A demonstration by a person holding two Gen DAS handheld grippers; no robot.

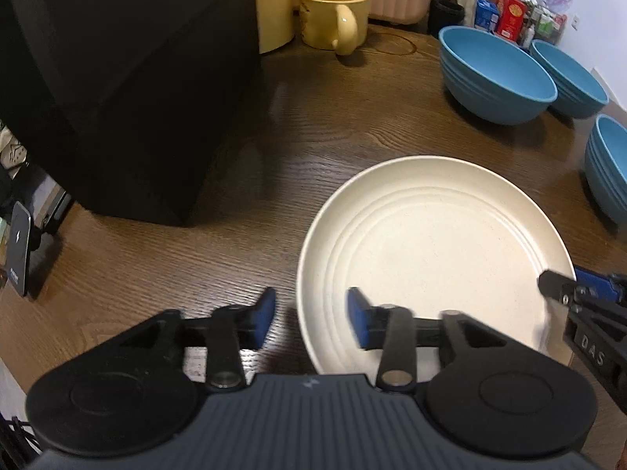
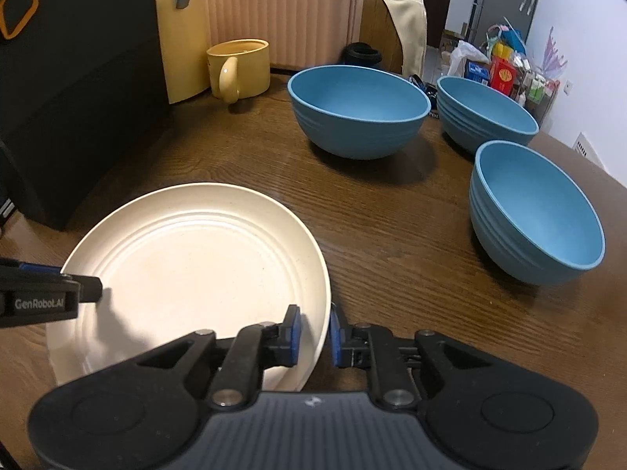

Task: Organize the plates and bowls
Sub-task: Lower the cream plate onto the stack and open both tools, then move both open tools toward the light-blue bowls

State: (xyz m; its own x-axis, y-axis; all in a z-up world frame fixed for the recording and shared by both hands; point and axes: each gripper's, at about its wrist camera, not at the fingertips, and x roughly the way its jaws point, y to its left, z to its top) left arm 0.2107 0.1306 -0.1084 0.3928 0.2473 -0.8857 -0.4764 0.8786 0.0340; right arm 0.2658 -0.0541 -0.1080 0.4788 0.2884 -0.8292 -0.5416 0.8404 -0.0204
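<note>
A cream ridged plate [image 1: 439, 258] [image 2: 196, 258] lies flat on the wooden table [image 2: 392, 235]. My left gripper [image 1: 311, 313] is open and straddles the plate's left rim, with both blue pads clear of it. My right gripper [image 2: 315, 333] straddles the right rim with a narrow gap, and its pads do not press on it. Each view also shows one of the other gripper's fingers [image 1: 552, 286] [image 2: 88, 288] over the plate. Three blue bowls [image 2: 358, 111] [image 2: 486, 111] [image 2: 537, 211] stand apart beyond and right of the plate.
A yellow mug [image 2: 241, 68] stands at the back of the table. A large black box [image 1: 117, 78] takes up the left side. A pink ribbed case [image 2: 282, 11] stands behind the table. A phone on a stand [image 1: 19, 250] sits at the left edge.
</note>
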